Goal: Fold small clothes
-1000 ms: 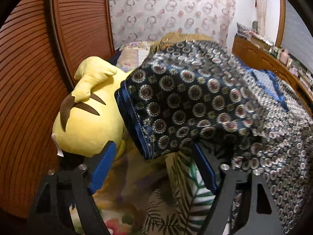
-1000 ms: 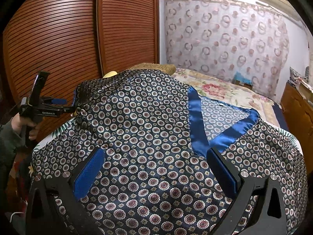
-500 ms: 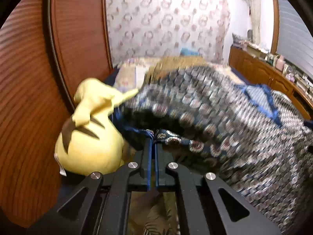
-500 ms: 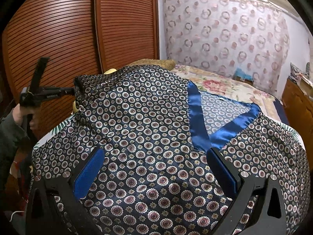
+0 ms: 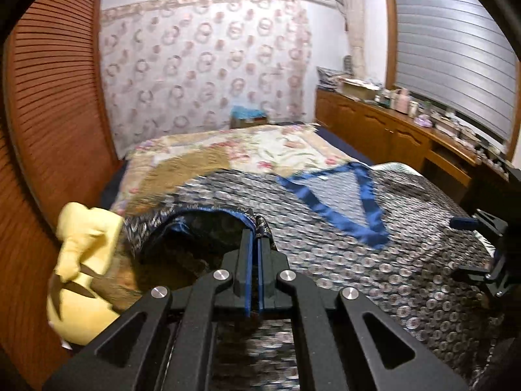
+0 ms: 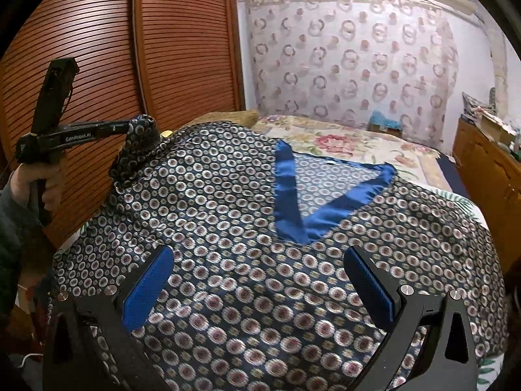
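Left hand-held gripper (image 5: pixel 255 244): jaws together, clamped on the blue-trimmed sleeve hem of the shirt (image 6: pixel 228 228), that corner raised off the bed (image 5: pixel 276 143). Right hand-held gripper (image 6: pixel 257 280): jaws wide apart, poised over the shirt's lower front, gripping nothing. Shirt: dark, medallion print, blue V-neck (image 6: pixel 312 202), spread face up across the bed. Progress: judged early; no crease laid, first sleeve fold only starting, body folds all remaining. Left view only: yellow plush (image 5: pixel 81 267) beside the lifted sleeve, cabinet (image 5: pixel 390 133) under the shuttered window, the open sleeve mouth. Right view only: the person's hand (image 6: pixel 35 179) on the left tool, the whole shirt front, the sleeve bunched at the left jaws.
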A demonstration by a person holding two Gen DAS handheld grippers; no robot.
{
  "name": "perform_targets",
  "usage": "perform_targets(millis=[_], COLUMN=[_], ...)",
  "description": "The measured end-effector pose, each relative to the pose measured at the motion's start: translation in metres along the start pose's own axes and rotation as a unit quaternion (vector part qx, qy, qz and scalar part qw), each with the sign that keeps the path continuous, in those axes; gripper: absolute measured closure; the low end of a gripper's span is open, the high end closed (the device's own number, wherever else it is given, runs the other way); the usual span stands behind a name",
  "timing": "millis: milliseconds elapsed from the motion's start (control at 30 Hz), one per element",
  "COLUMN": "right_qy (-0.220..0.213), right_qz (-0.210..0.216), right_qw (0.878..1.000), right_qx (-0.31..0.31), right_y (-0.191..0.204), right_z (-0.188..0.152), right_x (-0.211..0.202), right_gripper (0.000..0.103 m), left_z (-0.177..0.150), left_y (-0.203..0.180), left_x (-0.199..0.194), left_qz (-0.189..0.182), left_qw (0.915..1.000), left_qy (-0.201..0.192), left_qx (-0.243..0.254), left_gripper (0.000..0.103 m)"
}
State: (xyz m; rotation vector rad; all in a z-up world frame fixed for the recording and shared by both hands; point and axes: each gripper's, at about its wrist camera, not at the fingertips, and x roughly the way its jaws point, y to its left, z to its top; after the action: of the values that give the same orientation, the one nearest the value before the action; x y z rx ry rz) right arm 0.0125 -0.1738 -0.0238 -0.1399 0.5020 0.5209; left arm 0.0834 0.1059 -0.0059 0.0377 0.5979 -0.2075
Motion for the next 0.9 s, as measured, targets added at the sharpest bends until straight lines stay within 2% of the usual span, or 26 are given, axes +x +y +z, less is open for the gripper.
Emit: perform_targets(millis=[133,233,300,400,467,500,633,733,900], right_qy=[0.002,0.006,0.007,0.009,0.011,0.011,0.01,0.005,-0.003], right_qz=[-0.006,-0.006,-0.013,-0.012,-0.012,-0.011,-0.003,0.013,0.053], right_qw=[1.0,1.0,1.0,1.0,1.0,1.0,1.0,1.0,0.997], right_qx=[0.01,0.013,0.013,0.015,0.012,0.009,-0.004,-0.018,-0.054], right_y=[-0.007,-0.007,-0.007,-0.007,-0.005,-0.005,0.001,0.006,0.027], right_z=[-0.009,-0.01,-0.01,-0.004,-0.002,0.001,0.015,0.028,0.054], right_x=[-0.004,-0.002,-0.002,0.001,0.003,0.003,0.007,0.01,0.022], right_gripper=[0.0,0.0,0.0,0.0,0.0,0.0,0.001,0.006,0.017], left_z=[-0.005,-0.011,-0.016,-0.021,-0.024,-0.026,-0.032,-0.038,-0.05], left_y=[-0.021,-0.025,-0.022,-0.018,-0.015,-0.014,-0.008,0.0,0.016], left_x=[0.0,-0.005,-0.011,-0.02,-0.028,-0.032,-0.047,-0.059,-0.07], left_qz=[-0.022,-0.016,-0.013,0.001,0.004,0.005,0.016,0.022,0.039], left_qw=[0.9997,0.9998,0.9998,0.9996,0.9993,0.9992,0.9984,0.9974,0.9954], left_qy=[0.009,0.01,0.007,-0.002,-0.013,-0.018,-0.029,-0.037,-0.04], left_qx=[0.002,-0.006,-0.016,-0.028,-0.034,-0.037,-0.046,-0.058,-0.078], left_gripper=[0.1,0.1,0.096,0.078,0.059,0.056,0.031,0.024,0.022])
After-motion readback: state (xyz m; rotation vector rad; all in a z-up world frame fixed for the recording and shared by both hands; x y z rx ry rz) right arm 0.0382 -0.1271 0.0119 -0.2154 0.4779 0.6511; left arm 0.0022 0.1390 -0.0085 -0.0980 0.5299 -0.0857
